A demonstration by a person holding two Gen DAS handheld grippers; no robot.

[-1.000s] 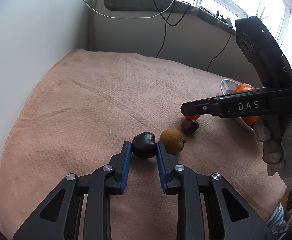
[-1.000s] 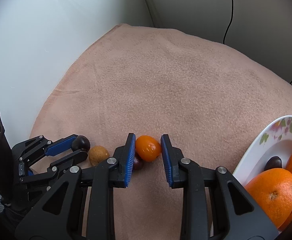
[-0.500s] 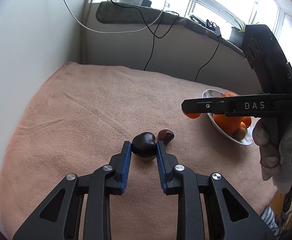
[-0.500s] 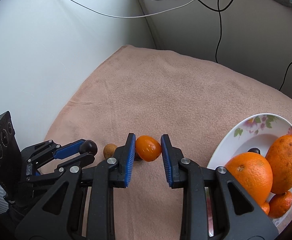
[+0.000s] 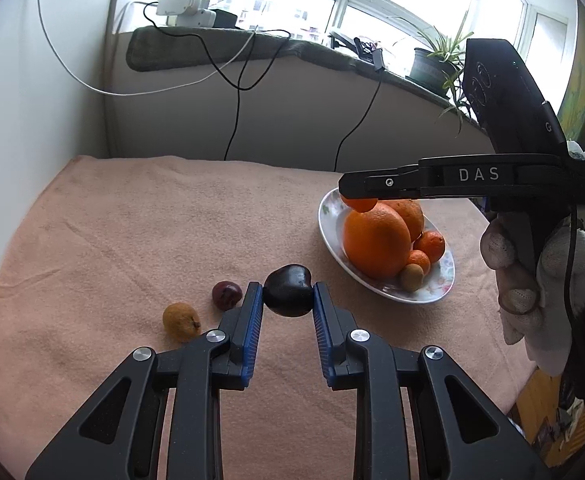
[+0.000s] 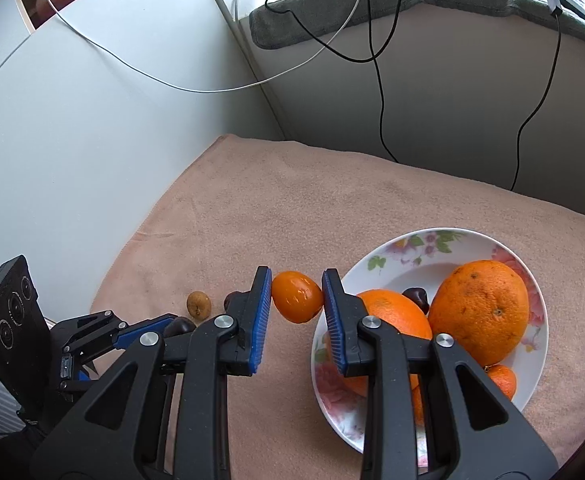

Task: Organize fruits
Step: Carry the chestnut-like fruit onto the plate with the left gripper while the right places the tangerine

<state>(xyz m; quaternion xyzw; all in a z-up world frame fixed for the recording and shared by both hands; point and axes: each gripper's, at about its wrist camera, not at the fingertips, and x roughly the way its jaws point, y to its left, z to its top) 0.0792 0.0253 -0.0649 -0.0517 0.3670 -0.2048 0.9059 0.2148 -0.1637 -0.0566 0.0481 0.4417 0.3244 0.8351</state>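
Currently my left tongs (image 5: 287, 306) are clamped on a dark, glossy fruit (image 5: 288, 290), held clear of the peach cloth (image 5: 132, 220) that covers the surface. My right tongs (image 6: 297, 300) are clamped on a small orange fruit (image 6: 297, 297), just left of the rim of the flowered plate (image 6: 412, 246). Ahead and to the right of the left tongs, the plate already carries two large oranges (image 5: 376, 240), several small orange fruits (image 5: 430, 245) and a tan one (image 5: 411, 277); the right-wrist view adds one dark fruit (image 6: 414, 296) between the oranges. Just left of the left tongs, a reddish fruit (image 5: 227, 295) and a tan fruit (image 5: 180, 321) lie on the cloth. By my estimate the job is well advanced: two fruits in carriage await release onto the plate, and two remain to be collected.
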